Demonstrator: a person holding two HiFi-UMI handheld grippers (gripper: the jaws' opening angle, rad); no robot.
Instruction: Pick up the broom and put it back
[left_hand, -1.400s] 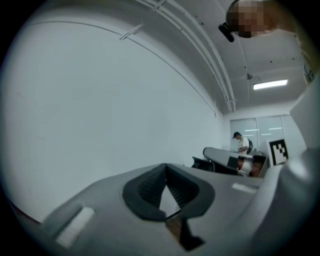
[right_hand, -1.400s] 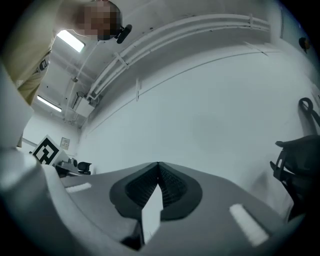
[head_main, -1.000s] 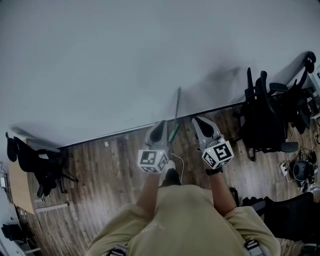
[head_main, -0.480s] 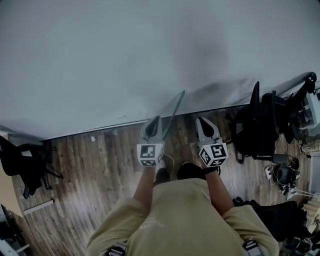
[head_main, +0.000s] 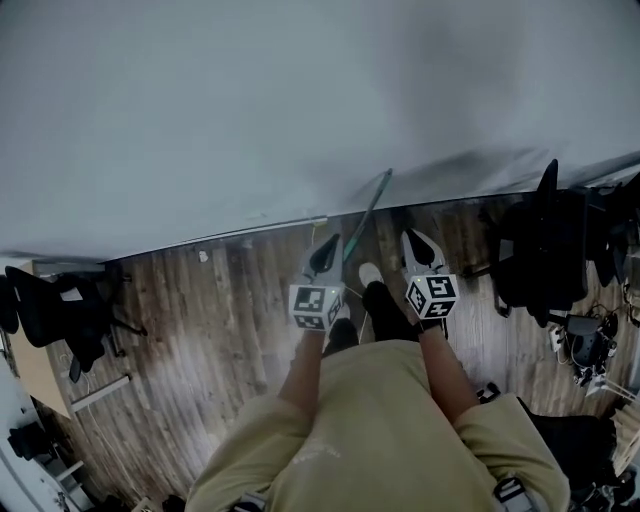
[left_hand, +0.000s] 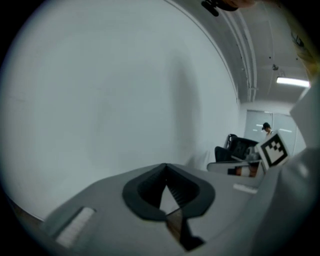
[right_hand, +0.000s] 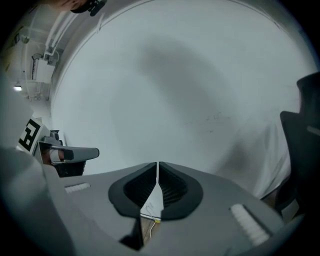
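The broom shows only as a thin green handle (head_main: 366, 215) leaning against the white wall, its lower end on the wood floor. It stands between my two grippers and touches neither. My left gripper (head_main: 328, 247) is just left of the handle's foot, shut and empty; in the left gripper view (left_hand: 166, 167) its tips meet in front of bare wall. My right gripper (head_main: 416, 241), right of the handle, is shut with nothing between its pads (right_hand: 158, 167). The broom head is hidden.
Black office chairs (head_main: 548, 245) crowd the right, with cables and a power strip (head_main: 580, 350) on the floor. More dark chairs (head_main: 70, 320) stand at the left. My shoes (head_main: 385, 308) are close to the wall base. A person (left_hand: 266, 129) stands far off.
Both grippers have sunk and moved closer to the wall base. The view has shifted, so the handle now appears further right. Both stay shut.
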